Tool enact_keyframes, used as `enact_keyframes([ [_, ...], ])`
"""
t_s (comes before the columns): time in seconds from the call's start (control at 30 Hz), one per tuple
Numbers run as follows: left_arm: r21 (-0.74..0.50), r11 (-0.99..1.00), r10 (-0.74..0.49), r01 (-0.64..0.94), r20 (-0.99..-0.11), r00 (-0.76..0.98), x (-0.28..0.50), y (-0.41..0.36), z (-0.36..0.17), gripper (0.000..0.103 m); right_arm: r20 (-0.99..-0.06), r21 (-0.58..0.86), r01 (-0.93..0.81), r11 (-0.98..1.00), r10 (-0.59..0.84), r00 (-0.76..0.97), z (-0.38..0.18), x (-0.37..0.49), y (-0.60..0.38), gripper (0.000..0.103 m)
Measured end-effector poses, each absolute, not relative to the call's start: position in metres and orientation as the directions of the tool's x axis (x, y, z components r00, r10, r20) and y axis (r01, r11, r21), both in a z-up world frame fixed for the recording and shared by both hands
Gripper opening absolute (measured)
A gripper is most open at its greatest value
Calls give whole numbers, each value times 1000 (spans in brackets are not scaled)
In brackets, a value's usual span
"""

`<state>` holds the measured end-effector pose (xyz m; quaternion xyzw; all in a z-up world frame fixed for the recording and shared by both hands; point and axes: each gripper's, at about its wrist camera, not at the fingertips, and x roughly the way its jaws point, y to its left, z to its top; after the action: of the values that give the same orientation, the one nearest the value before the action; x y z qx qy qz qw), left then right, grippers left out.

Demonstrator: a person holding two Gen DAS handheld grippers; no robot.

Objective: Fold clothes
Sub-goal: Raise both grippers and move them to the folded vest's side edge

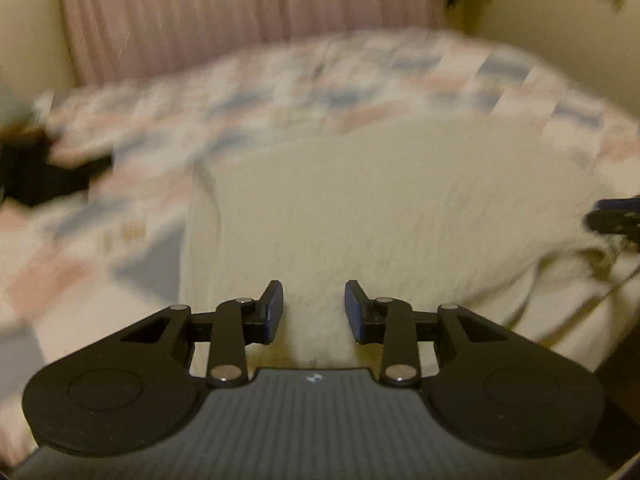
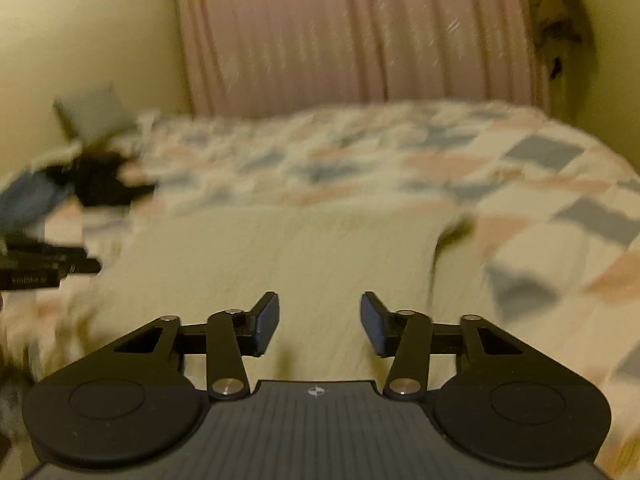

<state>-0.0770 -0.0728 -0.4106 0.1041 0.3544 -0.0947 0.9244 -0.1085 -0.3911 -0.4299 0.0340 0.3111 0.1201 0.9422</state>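
A cream knitted garment [image 1: 380, 208] lies spread flat on a bed with a checked quilt [image 1: 280, 80]. It also shows in the right wrist view [image 2: 280, 256]. My left gripper [image 1: 314, 308] is open and empty above the garment's near edge. My right gripper [image 2: 319, 322] is open and empty above the garment's near part. The other gripper shows at the right edge of the left wrist view [image 1: 616, 216] and at the left edge of the right wrist view [image 2: 40, 268]. Both views are blurred by motion.
A pile of dark and blue clothes [image 2: 80, 188] lies at the far left of the quilt [image 2: 520, 160], and shows as a dark heap in the left wrist view [image 1: 44, 172]. Pink curtains [image 2: 360, 32] hang behind the bed.
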Motion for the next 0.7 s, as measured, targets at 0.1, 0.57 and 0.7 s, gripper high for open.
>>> enact_keyframes([
  [0.1, 99, 974, -81, 204, -688, 721, -84, -70, -409, 30, -626, 109, -158, 982, 191, 756, -443, -116, -392, 29],
  [0.57, 96, 991, 9, 89, -725, 689, -106, -70, -398, 40, -647, 159, -27, 987, 125, 753, -433, -139, -388, 46],
  [0.7, 80, 993, 2, 81, -723, 691, -119, -70, -388, 43, -625, 177, -2, 984, 114, 772, -420, -149, -391, 53],
])
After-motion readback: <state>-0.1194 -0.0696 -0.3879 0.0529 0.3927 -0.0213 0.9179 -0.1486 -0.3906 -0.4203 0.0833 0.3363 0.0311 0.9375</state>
